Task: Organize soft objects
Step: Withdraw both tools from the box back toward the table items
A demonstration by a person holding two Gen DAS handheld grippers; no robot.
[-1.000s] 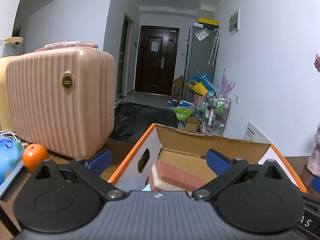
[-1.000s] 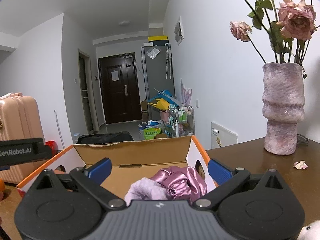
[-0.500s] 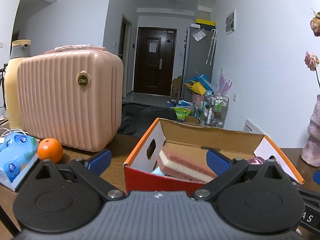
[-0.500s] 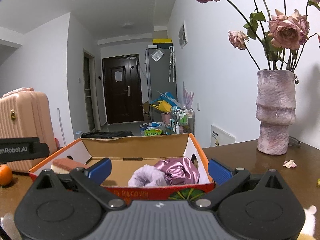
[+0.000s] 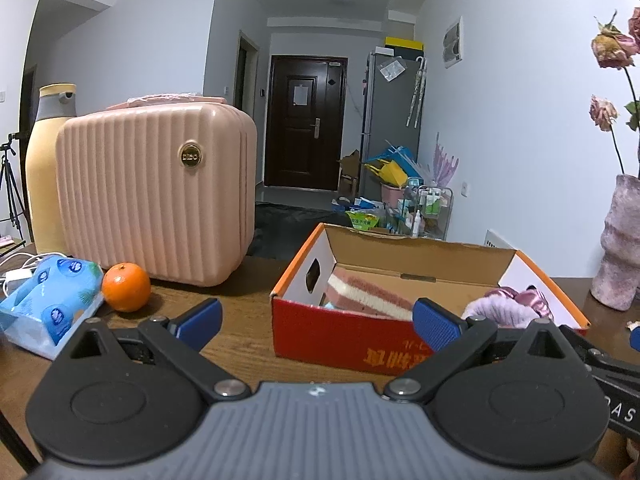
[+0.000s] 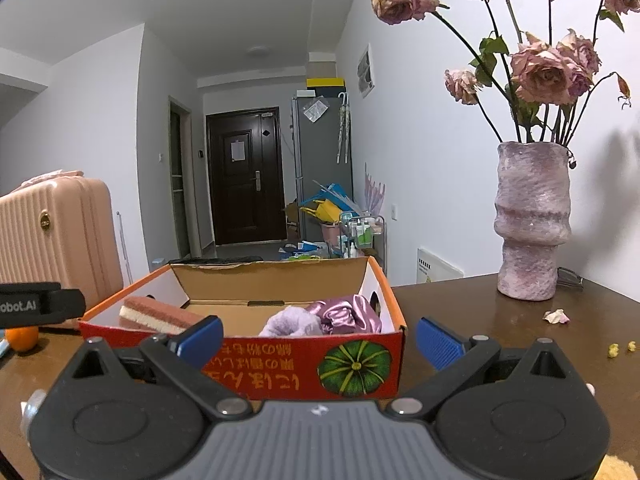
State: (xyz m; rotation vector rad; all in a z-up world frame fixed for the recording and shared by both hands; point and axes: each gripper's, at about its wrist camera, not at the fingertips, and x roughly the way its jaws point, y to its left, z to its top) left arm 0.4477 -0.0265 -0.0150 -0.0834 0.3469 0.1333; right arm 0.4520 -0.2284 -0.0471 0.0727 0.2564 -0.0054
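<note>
Inside one open cardboard box [image 6: 360, 364]: 1 pink sponge [image 6: 156, 314], 1 lilac fuzzy scrunchie [image 6: 290, 322], 1 satin scrunchie [image 6: 348, 314]. Left gripper [image 5: 316, 320] & right gripper [image 6: 318, 334]: jaws wide, empty, short of box. Beside on brown wooden table [image 6: 520, 320]: 1 orange [image 5: 126, 287], 1 tissue pack [image 5: 48, 304], 1 pink suitcase [image 5: 156, 196], 1 vase [image 6: 530, 224] w/ dried roses. Hallway w/ dark door [image 5: 306, 122] behind.

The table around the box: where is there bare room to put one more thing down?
Bare wood lies between the cardboard box and the vase, with only a fallen petal and crumbs there. A smaller patch lies between the box and the orange. The left end is crowded: tissue pack, orange and pink suitcase stand close.
</note>
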